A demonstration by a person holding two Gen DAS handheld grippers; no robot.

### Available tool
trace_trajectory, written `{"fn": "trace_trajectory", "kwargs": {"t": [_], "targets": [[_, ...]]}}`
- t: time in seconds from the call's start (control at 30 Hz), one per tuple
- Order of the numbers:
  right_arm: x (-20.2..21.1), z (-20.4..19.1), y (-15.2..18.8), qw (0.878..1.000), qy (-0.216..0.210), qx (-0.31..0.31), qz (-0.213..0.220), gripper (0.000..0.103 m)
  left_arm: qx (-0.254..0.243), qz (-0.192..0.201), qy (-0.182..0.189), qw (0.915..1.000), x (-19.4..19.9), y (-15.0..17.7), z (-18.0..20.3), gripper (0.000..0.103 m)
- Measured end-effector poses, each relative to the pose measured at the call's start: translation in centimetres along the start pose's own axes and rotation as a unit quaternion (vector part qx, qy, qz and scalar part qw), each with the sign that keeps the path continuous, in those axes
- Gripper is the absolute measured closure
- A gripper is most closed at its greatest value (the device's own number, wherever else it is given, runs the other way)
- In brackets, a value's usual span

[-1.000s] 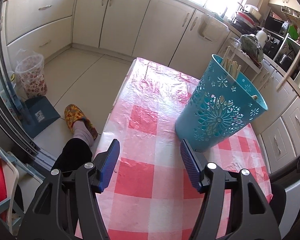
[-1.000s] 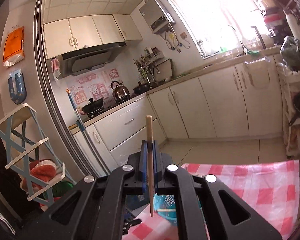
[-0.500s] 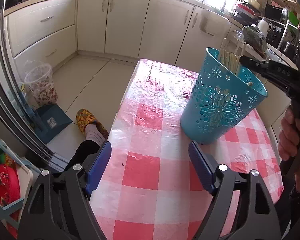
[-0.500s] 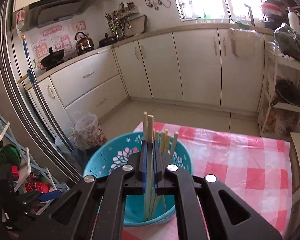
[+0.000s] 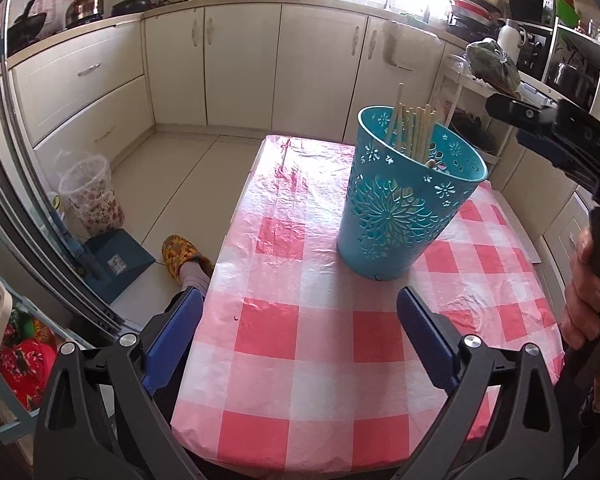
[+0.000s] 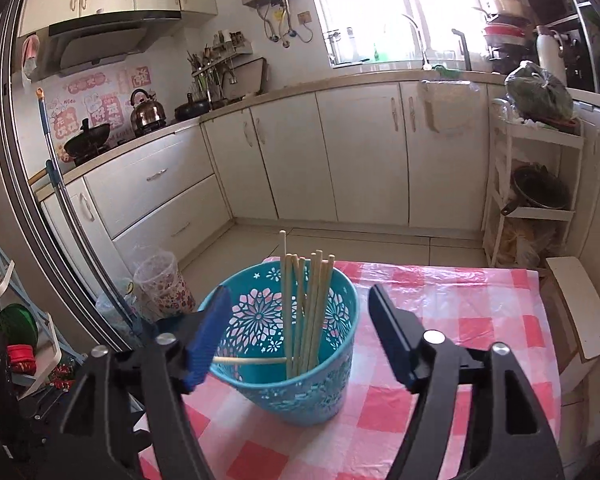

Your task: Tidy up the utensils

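A teal perforated basket (image 5: 404,204) stands on the red-and-white checked table (image 5: 300,340). It also shows in the right wrist view (image 6: 296,392). Several wooden chopsticks (image 6: 306,312) stand upright inside it, and they show above its rim in the left wrist view (image 5: 412,128). One chopstick (image 6: 252,359) lies across the rim. My left gripper (image 5: 300,332) is open and empty, low over the table in front of the basket. My right gripper (image 6: 300,332) is open and empty just above the basket; it shows at the right edge of the left wrist view (image 5: 556,136).
The table's left edge (image 5: 228,240) drops to the floor, where a slippered foot (image 5: 184,258), a blue dustpan (image 5: 116,260) and a clear bin (image 5: 88,192) sit. White cabinets (image 6: 340,152) line the far wall. A white shelf rack (image 6: 536,200) stands right of the table.
My right gripper lowered a chopstick into the basket, then opened and let it go. My left gripper drew back a little from the basket and stayed open.
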State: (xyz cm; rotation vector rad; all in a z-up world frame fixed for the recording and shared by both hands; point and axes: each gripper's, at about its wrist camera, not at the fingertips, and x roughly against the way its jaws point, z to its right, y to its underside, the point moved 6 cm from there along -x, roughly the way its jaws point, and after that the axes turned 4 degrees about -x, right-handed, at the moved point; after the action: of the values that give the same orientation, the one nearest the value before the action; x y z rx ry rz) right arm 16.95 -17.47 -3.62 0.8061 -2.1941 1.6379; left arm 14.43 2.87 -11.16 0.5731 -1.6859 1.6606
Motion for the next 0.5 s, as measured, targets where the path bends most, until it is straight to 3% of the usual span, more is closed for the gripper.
{"fn": "trace_trajectory", "kwargs": {"t": [0.1,0.33,0.5], "targets": [[2.3,-0.5,1.7,1.000,0.017,-0.004,-0.012,0.007,-0.008,0.007,0.000,0.9999,1.6,-0.2,0.5,0.008],[6.1,-1.1,7.3,0.995,0.057,-0.015,-0.085,0.007,-0.026,0.009,-0.007,0.9996,5.7,0.1,1.5,0.008],[9.8,-1.1,10.0,0.992,0.071,-0.052,-0.093,0.007,-0.017,0.019,-0.021,0.9994,8.6,0.6,1.4,0.008]]}}
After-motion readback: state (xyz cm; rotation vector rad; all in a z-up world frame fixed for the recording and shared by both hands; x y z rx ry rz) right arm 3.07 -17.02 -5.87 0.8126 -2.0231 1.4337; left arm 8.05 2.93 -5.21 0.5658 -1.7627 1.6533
